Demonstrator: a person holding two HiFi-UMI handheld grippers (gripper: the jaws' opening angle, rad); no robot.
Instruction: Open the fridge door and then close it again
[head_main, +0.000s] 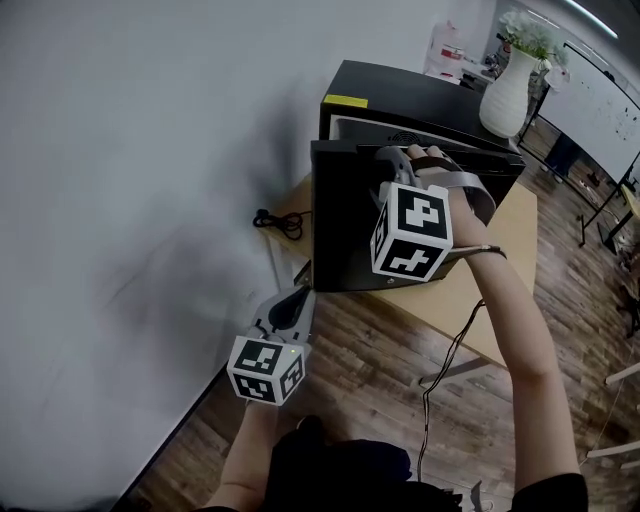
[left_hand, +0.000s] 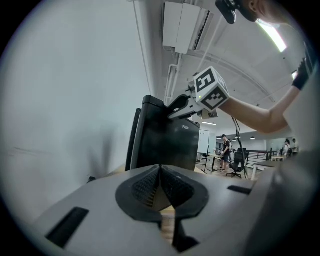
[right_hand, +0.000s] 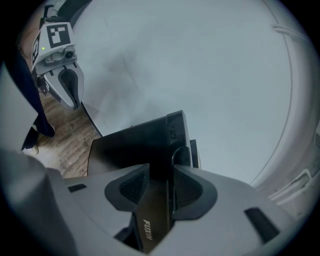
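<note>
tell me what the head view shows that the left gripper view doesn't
Only the head view: the white vase on top of the fridge and the wooden table under it. Only the left gripper view: the left gripper's shut jaws up close, a wall air conditioner and distant desks. Both: the black fridge door, ajar, with the right gripper clamped on its top edge.

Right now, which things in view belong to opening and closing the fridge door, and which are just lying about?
Part of the job:
fridge
fridge door, ajar
right gripper, clamped on the door's edge

Just there:
left gripper, shut, holding nothing
white vase on the fridge
black cable on the table
whiteboard
</note>
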